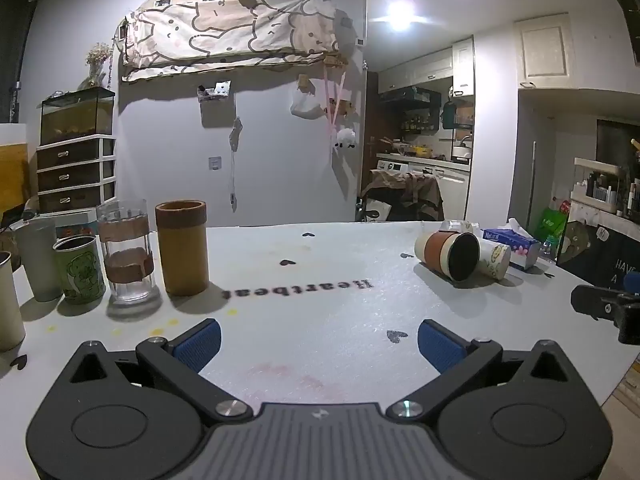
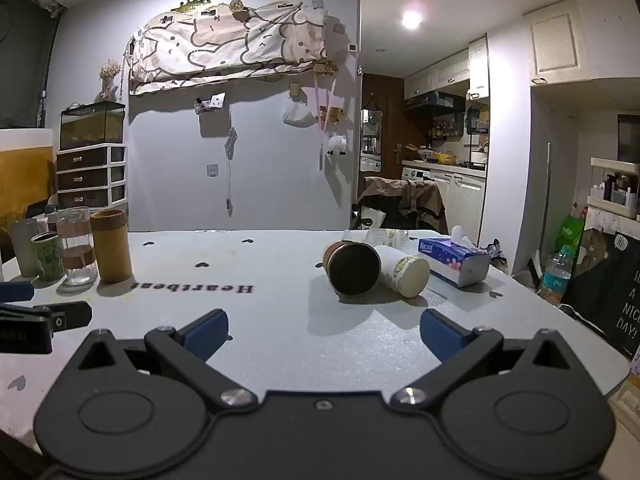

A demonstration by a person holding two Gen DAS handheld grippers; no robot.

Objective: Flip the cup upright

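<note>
Two cups lie on their sides on the white table. One is cream with a brown sleeve and a dark end (image 1: 450, 254) (image 2: 350, 266); beside it on its right lies a white cup with a yellow print (image 1: 494, 258) (image 2: 402, 270). My left gripper (image 1: 318, 340) is open and empty, low over the table, with the fallen cups ahead to its right. My right gripper (image 2: 324, 334) is open and empty, and the fallen cups lie just ahead of it.
Several upright cups stand in a row at the left: a tan cylinder (image 1: 182, 248) (image 2: 111, 250), a glass with brown bands (image 1: 126, 250), a green printed cup (image 1: 80, 270) and a grey tumbler (image 1: 38, 258). A tissue box (image 2: 454, 262) sits right of the fallen cups, near the table's right edge.
</note>
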